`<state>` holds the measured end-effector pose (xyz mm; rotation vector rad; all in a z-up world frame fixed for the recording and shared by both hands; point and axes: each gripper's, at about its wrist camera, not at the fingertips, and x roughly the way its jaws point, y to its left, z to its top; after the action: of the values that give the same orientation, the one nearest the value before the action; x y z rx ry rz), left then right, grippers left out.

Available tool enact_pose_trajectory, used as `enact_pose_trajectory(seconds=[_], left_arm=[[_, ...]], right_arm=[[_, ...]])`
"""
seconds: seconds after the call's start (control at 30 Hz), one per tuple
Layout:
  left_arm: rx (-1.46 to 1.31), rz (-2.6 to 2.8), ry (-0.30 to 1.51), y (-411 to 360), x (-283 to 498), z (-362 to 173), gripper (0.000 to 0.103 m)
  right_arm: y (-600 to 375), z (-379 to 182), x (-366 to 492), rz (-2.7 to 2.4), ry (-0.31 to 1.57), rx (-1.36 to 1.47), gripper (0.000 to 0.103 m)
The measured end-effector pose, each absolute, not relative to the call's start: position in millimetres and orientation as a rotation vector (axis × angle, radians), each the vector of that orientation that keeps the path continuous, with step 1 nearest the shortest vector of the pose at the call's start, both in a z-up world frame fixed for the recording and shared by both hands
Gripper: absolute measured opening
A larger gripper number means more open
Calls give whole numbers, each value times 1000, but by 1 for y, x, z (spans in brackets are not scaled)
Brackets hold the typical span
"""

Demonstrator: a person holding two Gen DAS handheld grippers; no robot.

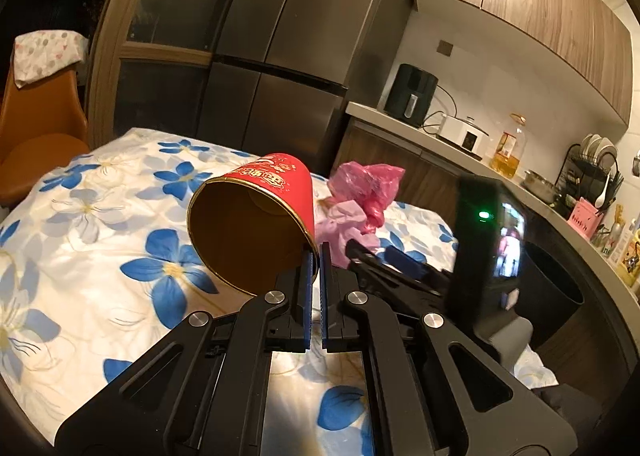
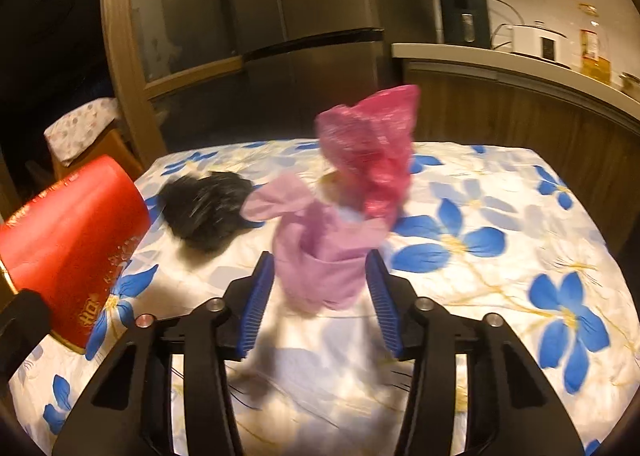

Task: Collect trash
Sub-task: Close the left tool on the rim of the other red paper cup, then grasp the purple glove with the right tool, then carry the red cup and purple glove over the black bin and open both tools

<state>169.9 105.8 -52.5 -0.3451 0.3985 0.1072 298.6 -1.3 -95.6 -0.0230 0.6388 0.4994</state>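
My left gripper (image 1: 317, 252) is shut on the rim of a red paper cup (image 1: 256, 215), held tilted above the flowered tablecloth with its open mouth towards the camera. The cup also shows at the left of the right wrist view (image 2: 72, 244). My right gripper (image 2: 320, 268) is open, its blue pads (image 2: 256, 296) on either side of a pale purple crumpled wrapper (image 2: 320, 256). A pink plastic bag (image 2: 372, 151) stands just behind the wrapper. A black crumpled bag (image 2: 208, 207) lies further left on the table. The right gripper's body shows in the left wrist view (image 1: 480, 248).
The table is covered by a white cloth with blue flowers (image 2: 500, 236). A black bin (image 1: 552, 288) stands to the right of the table. A kitchen counter (image 1: 440, 135) with appliances runs behind, beside a steel fridge (image 1: 288, 55). An orange chair (image 1: 36, 127) stands at the far left.
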Motion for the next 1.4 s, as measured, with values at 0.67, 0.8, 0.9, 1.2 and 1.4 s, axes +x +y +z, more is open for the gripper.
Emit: enact_pose_trajectory(seconds=[0.67, 0.8, 0.9, 1.2, 1.4], left_arm=[[-324, 109, 396, 101, 167, -44, 1], [-313, 97, 399, 89, 168, -42, 1], [-299, 84, 399, 77, 169, -40, 1], [-262, 21, 411, 32, 179, -33, 1], [-231, -29, 415, 2, 187, -28, 1]], right_arm=[[-39, -59, 259, 537, 565, 5, 3], [-65, -50, 246, 518, 541, 28, 3], [-84, -46, 238, 499, 531, 41, 3], [-139, -32, 223, 420, 496, 67, 3], [-176, -21, 218, 351, 464, 86, 3]])
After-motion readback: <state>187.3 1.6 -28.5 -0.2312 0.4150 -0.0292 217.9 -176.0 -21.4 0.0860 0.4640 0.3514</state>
